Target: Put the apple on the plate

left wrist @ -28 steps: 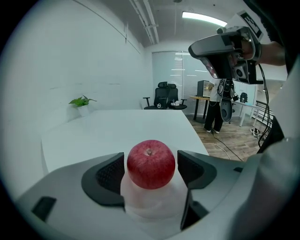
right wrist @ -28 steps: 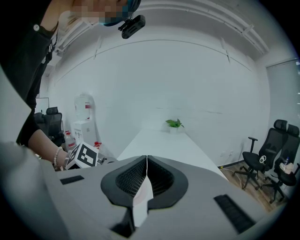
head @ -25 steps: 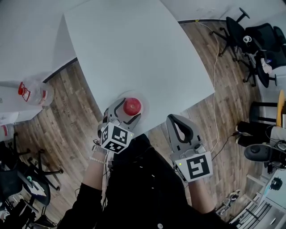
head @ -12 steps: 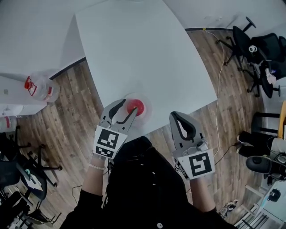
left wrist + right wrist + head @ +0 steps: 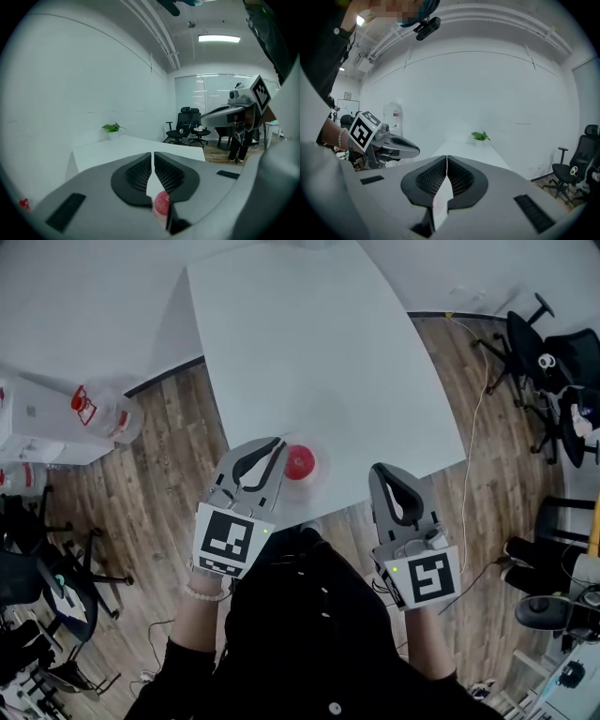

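Since the fruit looked already delivered, the left gripper point(image 5: 275, 443) had nothing to carry: its jaws met pad to pad, empty. The right gripper point(image 5: 385, 470), level with it and well apart, was likewise closed on nothing, seemingly idle. Just past the left tips, lower and slightly to their right, the apple point(image 5: 300, 462) sat on the pale plate point(image 5: 319, 472). Beyond both tools the white table point(image 5: 309, 343) stretched away to a small potted plant point(image 5: 111, 127).

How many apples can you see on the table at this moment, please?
1. The apple sits on the plate close to the near edge of the table. No other apple shows on the visible tabletop.
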A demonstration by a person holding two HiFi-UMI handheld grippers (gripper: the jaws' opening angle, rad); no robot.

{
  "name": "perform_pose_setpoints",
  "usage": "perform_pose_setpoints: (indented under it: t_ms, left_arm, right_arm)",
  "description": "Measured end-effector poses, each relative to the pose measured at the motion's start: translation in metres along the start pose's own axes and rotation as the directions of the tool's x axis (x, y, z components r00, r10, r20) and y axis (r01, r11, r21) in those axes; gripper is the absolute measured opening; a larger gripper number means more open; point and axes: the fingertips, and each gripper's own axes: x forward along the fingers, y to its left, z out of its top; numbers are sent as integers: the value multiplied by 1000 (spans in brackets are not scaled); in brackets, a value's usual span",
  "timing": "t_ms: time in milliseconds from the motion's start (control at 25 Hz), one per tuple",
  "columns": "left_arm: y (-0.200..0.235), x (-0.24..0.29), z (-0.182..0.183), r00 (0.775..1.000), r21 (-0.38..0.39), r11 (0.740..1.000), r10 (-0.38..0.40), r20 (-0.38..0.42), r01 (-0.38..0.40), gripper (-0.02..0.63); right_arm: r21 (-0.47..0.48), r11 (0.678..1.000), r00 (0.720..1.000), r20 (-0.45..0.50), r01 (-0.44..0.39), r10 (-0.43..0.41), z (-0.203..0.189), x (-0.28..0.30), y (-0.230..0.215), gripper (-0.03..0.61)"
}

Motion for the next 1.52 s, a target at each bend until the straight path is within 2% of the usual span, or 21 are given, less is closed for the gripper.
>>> perform_pose_setpoints:
  t_ms: [280, 440, 520, 1040, 1520]
  left_arm:
    - [2, -21, 31, 999, 21, 999, 48, 14, -48, 21]
    - [5, -35, 45, 996, -37, 995, 92, 1, -92, 20]
    - [5, -39, 49, 995, -42, 995, 96, 4, -96, 18]
    - [8, -43, 50, 992, 9, 992, 123, -9, -123, 18]
    - [10, -38, 51, 996, 20, 995, 93, -5, -93, 18]
  right_arm:
    - [-13, 1000, 999, 39, -9, 9, 13, -2, 0, 41]
    - [-17, 1000, 997, 71, -11, 12, 21, 0, 1, 41]
    - [-20, 1000, 996, 87, -9, 11, 25, 1, 0, 41]
    - [-50, 997, 996, 62, -55, 58, 28, 8, 6, 41]
    - [-56, 997, 996, 64, -52, 56, 33, 18, 8, 41]
